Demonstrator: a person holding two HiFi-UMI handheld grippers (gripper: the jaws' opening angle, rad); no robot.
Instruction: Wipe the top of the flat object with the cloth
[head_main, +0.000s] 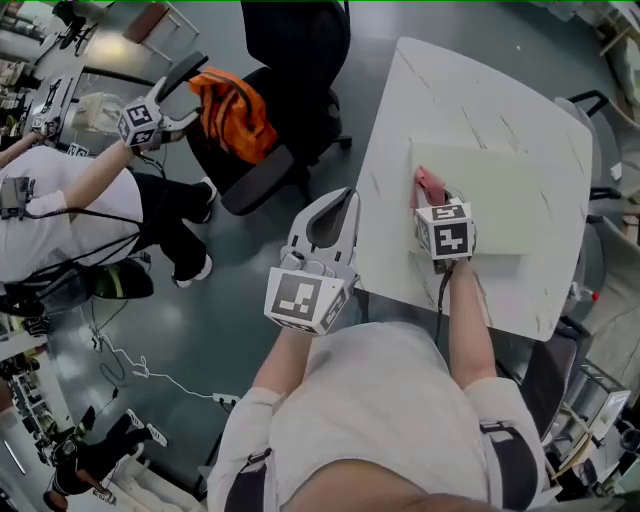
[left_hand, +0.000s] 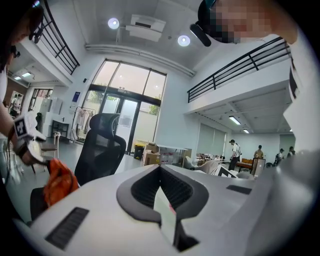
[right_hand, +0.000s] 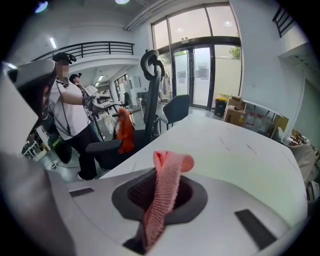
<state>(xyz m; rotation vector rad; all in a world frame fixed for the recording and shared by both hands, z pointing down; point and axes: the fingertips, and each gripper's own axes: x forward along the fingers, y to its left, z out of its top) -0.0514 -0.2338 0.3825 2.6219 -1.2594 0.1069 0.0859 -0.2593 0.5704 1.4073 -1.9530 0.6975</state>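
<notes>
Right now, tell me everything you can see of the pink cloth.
The pink cloth is a narrow strip of ribbed, knit-looking fabric, pinched between the shut jaws of the right gripper. Its free end folds into a small loop that stands up beyond the jaw tips. In the head view it sits at the edge of the pale green flat board on the white table. Whether it presses on the board cannot be told.

No word, number or brand can be read anywhere. The cubes (head_main: 305, 298) on the left tongs (head_main: 337, 198) and right tongs (head_main: 428, 192) carry only black-and-white square patterns.
</notes>
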